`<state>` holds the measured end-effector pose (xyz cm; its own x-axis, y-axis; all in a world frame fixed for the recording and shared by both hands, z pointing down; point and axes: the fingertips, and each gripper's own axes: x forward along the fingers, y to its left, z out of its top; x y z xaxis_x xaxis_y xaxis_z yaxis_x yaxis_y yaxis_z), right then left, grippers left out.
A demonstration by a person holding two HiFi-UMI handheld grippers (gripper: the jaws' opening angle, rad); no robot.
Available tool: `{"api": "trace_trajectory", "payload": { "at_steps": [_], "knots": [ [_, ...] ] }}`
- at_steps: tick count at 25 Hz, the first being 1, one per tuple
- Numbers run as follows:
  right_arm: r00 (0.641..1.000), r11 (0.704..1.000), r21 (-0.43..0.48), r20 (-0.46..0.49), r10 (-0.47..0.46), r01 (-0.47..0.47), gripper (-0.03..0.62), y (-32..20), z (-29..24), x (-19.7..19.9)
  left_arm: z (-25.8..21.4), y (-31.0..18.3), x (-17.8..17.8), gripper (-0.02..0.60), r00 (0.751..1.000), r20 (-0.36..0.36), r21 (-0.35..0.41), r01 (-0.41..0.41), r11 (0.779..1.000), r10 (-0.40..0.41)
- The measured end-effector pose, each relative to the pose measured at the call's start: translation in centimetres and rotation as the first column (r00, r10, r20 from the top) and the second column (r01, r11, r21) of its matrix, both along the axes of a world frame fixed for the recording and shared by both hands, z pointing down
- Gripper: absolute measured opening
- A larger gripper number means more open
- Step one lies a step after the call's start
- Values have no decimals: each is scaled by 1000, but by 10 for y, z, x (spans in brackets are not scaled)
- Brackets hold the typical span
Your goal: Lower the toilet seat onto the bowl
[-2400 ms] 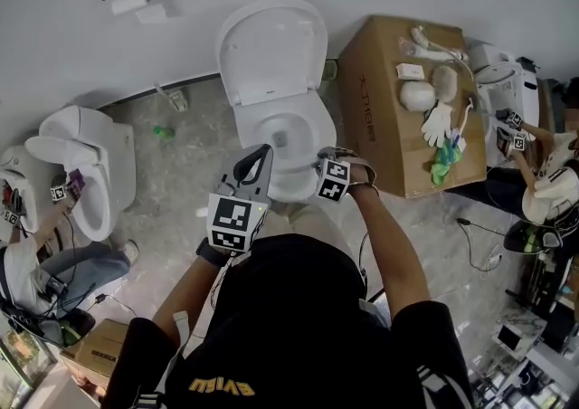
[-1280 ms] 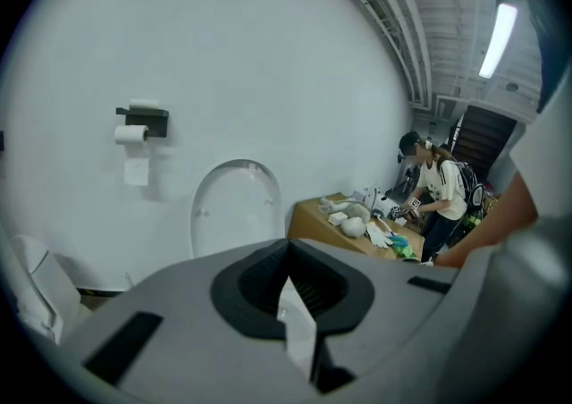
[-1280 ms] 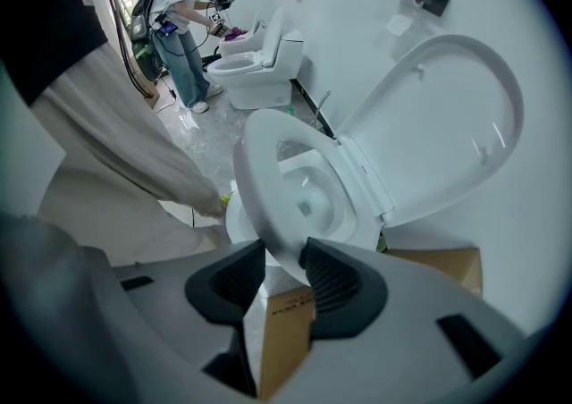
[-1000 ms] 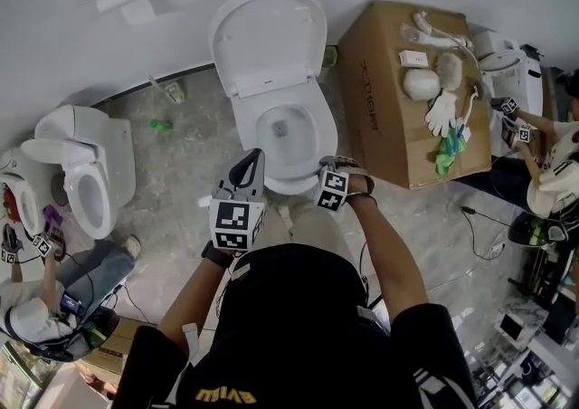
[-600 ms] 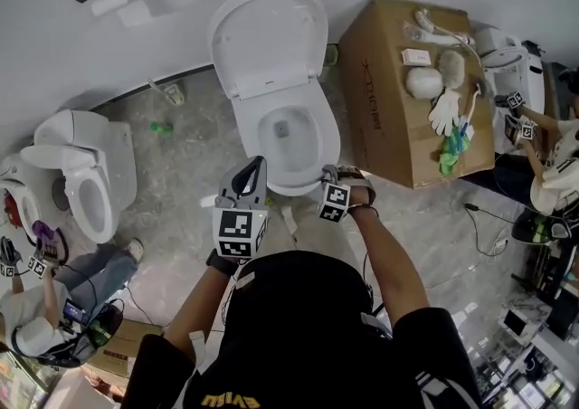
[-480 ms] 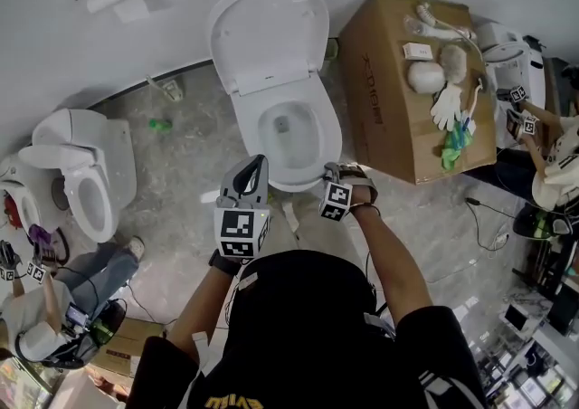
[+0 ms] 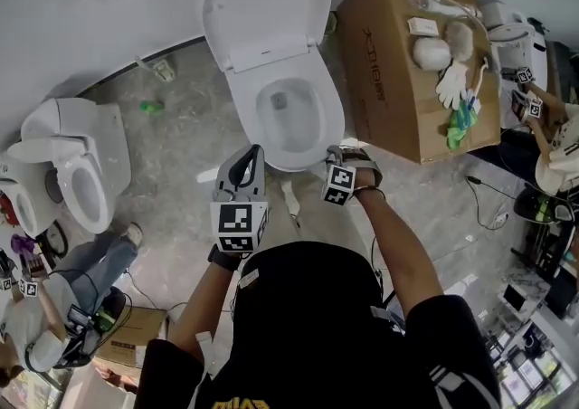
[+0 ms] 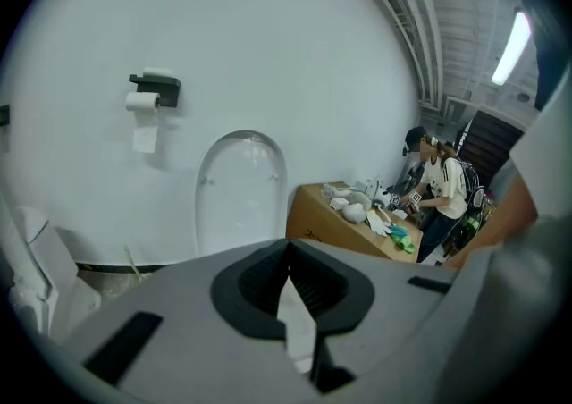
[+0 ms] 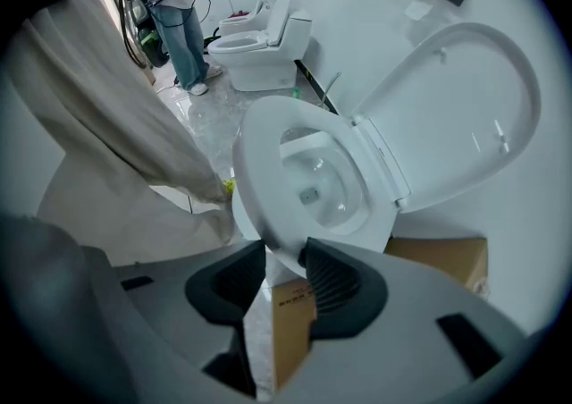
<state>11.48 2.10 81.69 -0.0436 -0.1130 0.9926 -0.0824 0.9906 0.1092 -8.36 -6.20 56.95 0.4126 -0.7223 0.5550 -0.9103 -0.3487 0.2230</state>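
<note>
Toilet seat (image 7: 330, 122), in the head view, lies low over the bowl (image 7: 288, 113), its front edge at the right tongs (image 7: 349, 156), with the lid (image 7: 262, 0) raised beyond. A closed cardboard box (image 7: 380, 81) right of those tongs carries a glove and oddments on top

Left gripper view: left tongs (image 8: 288, 255) clenched on nothing, aimed at the lid

Right gripper view: right tongs pinch the seat's front rim; the bowl shows only its drain. I cannot tell whether the seat is resting yet; if not, the thin glossy rim could slip free and slam
</note>
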Motion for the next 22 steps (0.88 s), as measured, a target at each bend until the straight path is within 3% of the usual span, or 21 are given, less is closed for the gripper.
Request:
{"api": "trace_trajectory", "payload": {
  "at_steps": [10,22],
  "knots": [
    [1000,999,-28,-15,17,-17,132,14,18,3,17,0,2,11,1000,17,-21,-13,1000,13],
    [997,998,-20,-45,55,-56,126,28,45,8,51,18,-3,11,1000,20,-111,19,994,-17]
  ]
}}
